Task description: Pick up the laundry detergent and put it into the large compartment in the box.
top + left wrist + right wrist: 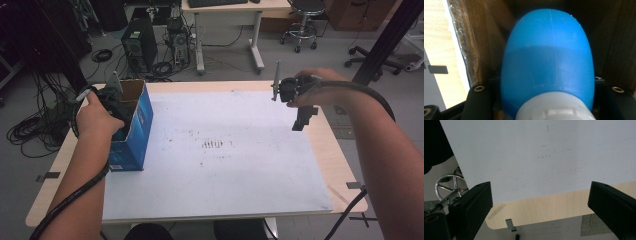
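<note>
Left gripper (117,107): we see it at the left of the high view, lowered into the open top of the blue box. Its jaws are closed narrow around the blue bottle.

Blue bottle (547,62): in the left gripper view it stands in the middle of the frame, between the two black jaws. Its rounded blue body points away from the camera and its white cap (555,108) is at the bottom edge. Brown cardboard walls are on both sides of it, so it is inside the box.

Blue box (137,132): it stands upright on the left edge of the white sheet, at the left of the high view. Its top flaps are open and the inside is brown.

Right gripper (301,120): it is at the upper right of the high view, held up above the right part of the table, well apart from the box. In the right gripper view its jaws stand wide apart with nothing between them.

White sheet (225,150): it covers most of the wooden table (340,160). We see small dark marks near its middle.

Background: at the top of the high view there are computer towers (140,47) with cables on the floor, and a stool (302,22).
</note>
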Tool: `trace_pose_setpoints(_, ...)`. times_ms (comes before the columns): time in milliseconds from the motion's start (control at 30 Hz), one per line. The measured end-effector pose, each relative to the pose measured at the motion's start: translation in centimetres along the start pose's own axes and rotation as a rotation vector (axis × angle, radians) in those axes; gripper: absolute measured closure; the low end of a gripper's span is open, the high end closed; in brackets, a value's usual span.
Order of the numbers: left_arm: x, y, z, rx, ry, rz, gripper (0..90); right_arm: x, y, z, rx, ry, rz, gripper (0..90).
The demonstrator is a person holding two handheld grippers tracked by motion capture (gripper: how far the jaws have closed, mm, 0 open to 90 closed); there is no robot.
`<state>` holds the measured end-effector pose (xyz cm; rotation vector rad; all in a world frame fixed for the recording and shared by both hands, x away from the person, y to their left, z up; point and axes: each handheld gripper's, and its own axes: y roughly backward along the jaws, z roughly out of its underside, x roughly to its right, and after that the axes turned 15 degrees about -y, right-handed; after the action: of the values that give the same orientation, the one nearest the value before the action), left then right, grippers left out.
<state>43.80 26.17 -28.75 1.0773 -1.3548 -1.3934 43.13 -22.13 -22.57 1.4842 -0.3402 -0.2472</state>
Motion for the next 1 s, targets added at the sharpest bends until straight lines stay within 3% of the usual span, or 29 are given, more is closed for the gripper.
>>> trace_pose_setpoints(700,0.05,-0.11,0.12,0.013,0.003,-0.006,38.1,-0.15,0.03,0.1,-0.003,-0.001,0.001,5.6)
trace_pose_setpoints(1000,0.22,0.08,0.12,0.016,-0.001,-0.005,31.4,-0.13,-0.15,0.2,-0.002,-0.004,-0.001,5.6)
